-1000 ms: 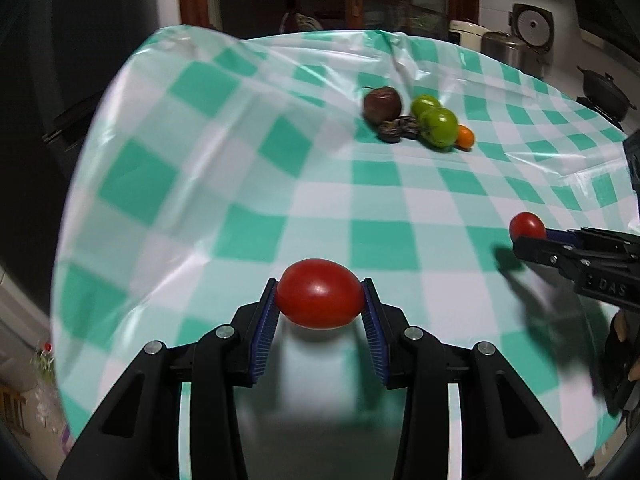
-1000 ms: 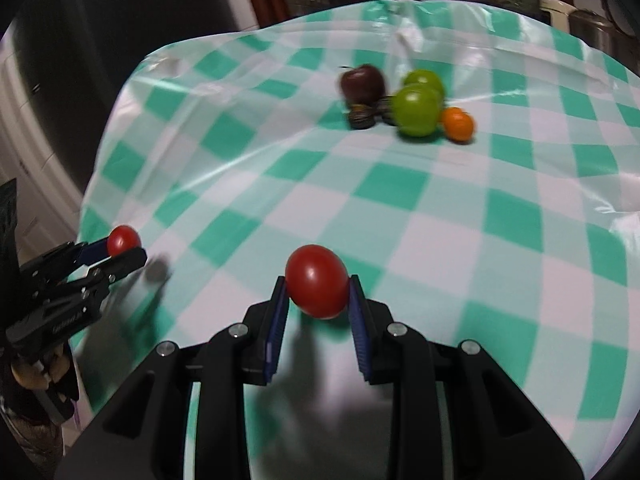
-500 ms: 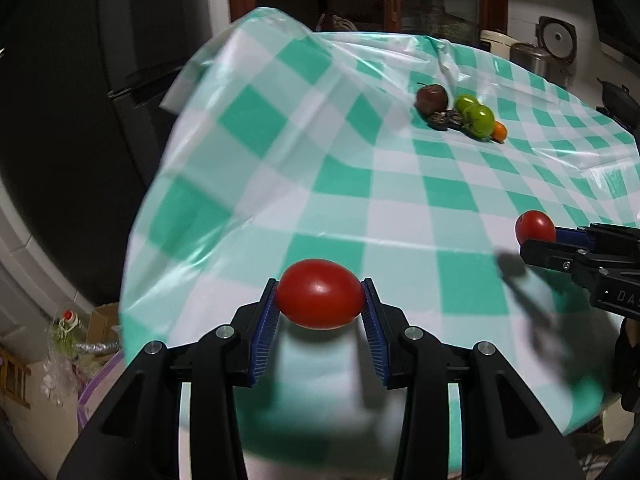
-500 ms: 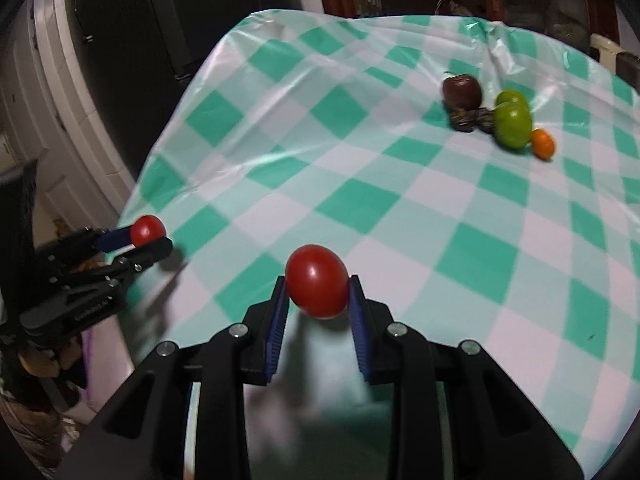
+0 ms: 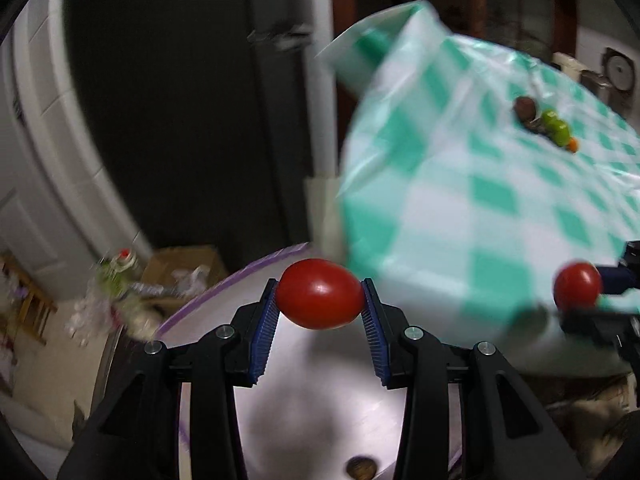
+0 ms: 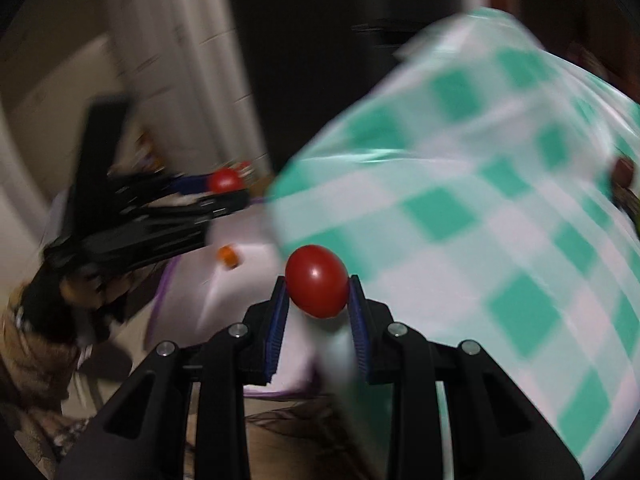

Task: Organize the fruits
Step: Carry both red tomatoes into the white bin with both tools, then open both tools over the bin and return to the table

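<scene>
Now both tools are clamped on fruit — the left tool (image 5: 320,308) on a red tomato (image 5: 320,294), the right tool (image 6: 318,300) on another tomato (image 6: 317,280), both off the counter's (image 5: 480,208) near edge, over a pale purple-rimmed tray (image 5: 304,376). Best lower each gently before releasing — tomatoes roll. Checked cloth; dim, cluttered room.

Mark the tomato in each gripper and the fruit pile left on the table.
Left gripper's tomato (image 5: 320,294), left wrist view, centre of its skin.
Right gripper's tomato (image 6: 317,281), right wrist view, centre of its skin.
Fruit pile (image 5: 554,124), left wrist view, on a green fruit.
</scene>
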Tool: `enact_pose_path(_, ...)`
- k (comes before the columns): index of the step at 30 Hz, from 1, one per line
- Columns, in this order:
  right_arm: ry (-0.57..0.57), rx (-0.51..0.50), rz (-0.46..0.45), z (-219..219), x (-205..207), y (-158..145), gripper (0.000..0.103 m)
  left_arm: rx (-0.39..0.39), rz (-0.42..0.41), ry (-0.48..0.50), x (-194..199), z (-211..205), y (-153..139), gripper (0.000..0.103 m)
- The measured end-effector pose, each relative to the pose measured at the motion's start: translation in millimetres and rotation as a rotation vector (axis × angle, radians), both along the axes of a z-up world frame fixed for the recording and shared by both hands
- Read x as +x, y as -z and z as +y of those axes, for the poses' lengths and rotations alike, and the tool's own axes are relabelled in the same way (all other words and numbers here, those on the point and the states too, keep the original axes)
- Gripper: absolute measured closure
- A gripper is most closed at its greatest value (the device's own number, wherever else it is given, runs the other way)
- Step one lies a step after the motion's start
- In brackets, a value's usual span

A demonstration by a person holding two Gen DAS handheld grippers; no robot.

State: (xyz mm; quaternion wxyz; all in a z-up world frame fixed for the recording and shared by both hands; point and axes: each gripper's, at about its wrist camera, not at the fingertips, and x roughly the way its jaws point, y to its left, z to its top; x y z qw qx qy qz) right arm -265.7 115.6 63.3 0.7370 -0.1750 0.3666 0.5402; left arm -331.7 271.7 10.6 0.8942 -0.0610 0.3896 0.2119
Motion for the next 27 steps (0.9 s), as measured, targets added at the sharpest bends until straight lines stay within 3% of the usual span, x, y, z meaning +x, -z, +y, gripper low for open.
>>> enact_pose_path(5,-0.171,-0.174,0.025,59,-36,48,0.073,-0.046,0.160,-0.001,-3,32,48,0.064)
enact_pose_path(8,-0.225,-0.316,0.044,94,-42,90,0.073,-0.072,0.274,0.018,4,48,86,0.064)
enact_pose_path(10,-0.243,-0.405,0.038,111,-44,117,0.073,-0.136,0.355,0.029,13,62,117,0.064)
enact_pose_path(14,-0.290,-0.583,0.003,131,-51,167,0.073,-0.177,0.470,0.040,25,75,154,0.064)
enact_pose_path(21,-0.333,-0.739,-0.081,139,-67,199,0.072,-0.170,0.627,0.056,37,80,191,0.064)
enact_pose_path(27,-0.334,-0.755,-0.086,131,-72,203,0.072,-0.157,0.645,0.067,36,75,193,0.063)
